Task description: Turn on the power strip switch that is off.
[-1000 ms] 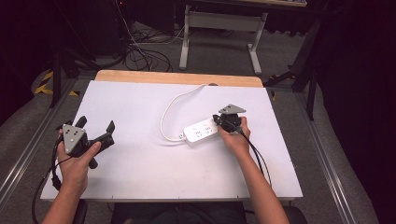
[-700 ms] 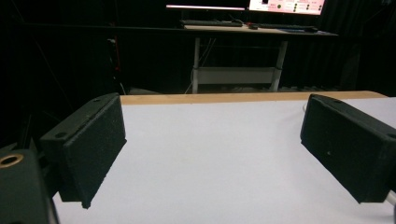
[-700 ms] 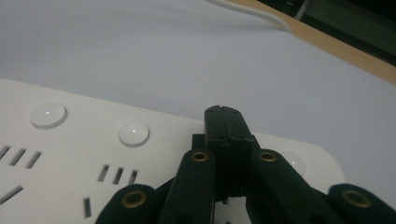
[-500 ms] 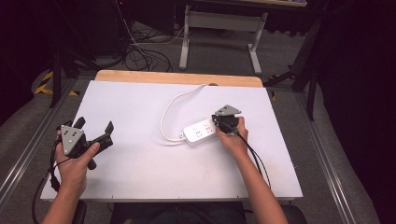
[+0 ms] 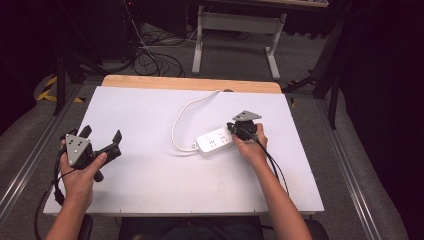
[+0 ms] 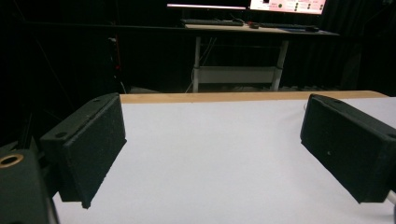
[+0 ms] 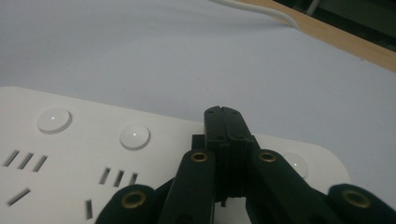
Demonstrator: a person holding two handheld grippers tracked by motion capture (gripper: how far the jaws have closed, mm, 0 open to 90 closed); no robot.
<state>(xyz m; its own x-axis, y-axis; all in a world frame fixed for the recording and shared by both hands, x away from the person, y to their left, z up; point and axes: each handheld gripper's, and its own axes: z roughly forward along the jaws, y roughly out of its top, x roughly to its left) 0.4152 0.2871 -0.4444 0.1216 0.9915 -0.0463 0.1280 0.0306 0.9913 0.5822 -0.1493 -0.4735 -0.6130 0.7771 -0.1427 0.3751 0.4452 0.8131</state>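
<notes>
Right now you're on the switch-pressing step: right gripper (image 5: 239,131) has its fingers clenched on nothing, tips over the right end of the power strip (image 5: 215,142), mid-bench, beside a round button (image 7: 135,136). Next, probably a straight push down. Left gripper (image 5: 95,142) idles, fingers released.

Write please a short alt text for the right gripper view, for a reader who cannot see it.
The right gripper, jaws shut together, hangs just above a white power strip near its round buttons and socket slots. Beyond lie the white table and the strip's white cable.
</notes>
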